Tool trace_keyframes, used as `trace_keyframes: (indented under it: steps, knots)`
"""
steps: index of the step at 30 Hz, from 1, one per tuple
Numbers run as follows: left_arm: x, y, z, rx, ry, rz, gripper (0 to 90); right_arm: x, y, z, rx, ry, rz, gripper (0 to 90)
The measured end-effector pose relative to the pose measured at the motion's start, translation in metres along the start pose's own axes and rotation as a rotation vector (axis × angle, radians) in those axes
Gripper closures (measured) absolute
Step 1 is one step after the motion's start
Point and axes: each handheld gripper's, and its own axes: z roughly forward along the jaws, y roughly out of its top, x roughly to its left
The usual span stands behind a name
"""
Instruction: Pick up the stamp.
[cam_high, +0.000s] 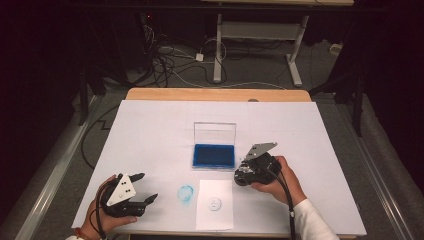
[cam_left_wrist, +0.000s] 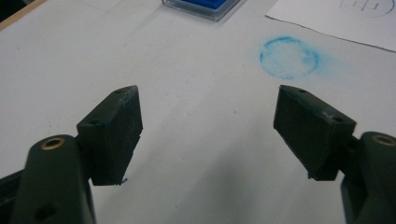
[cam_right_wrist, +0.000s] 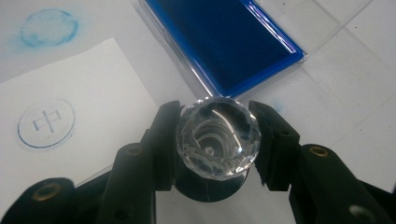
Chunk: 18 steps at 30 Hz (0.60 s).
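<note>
High view: the open ink case (cam_high: 214, 150) holds a blue pad (cam_high: 213, 156); the right gripper (cam_high: 248, 172) sits just beside it. Left gripper view: the left gripper (cam_left_wrist: 208, 133) gapes wide, holding nothing. Right gripper view: jaws clamp the stamp (cam_right_wrist: 219, 137), near the paper (cam_right_wrist: 84, 121).

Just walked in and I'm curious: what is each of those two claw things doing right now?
Left gripper: open, nothing between its jaws.
Right gripper: shut on the clear faceted stamp knob.
</note>
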Motion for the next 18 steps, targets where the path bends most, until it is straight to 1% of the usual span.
trace_keyframes:
  steps: [7,8,11,15,16,17,18]
  knots:
    - [0.000,0.000,0.000,-0.003,-0.002,0.003,22.9,0.000,-0.001,0.000,-0.008,-0.004,0.002,57.1]
    - [0.000,0.000,0.000,-0.010,0.004,0.011,22.8,0.000,-0.001,-0.001,-0.012,-0.004,0.000,57.2]
    - [0.000,0.000,-0.001,-0.010,0.003,-0.004,22.8,0.001,-0.002,-0.002,-0.014,-0.010,-0.001,57.2]
    - [0.000,0.000,-0.001,-0.010,0.008,-0.003,22.8,0.002,-0.002,-0.007,-0.033,-0.019,-0.008,57.2]
    - [0.001,0.000,0.000,-0.014,0.014,0.006,22.8,0.002,-0.003,-0.009,-0.039,-0.017,-0.002,57.2]
    - [0.001,0.000,0.000,-0.014,0.015,0.007,22.8,0.002,-0.003,-0.012,-0.046,-0.027,-0.004,57.2]
    - [0.001,0.000,0.000,-0.014,0.017,0.006,22.8,0.002,-0.003,-0.012,-0.046,-0.027,-0.004,57.2]
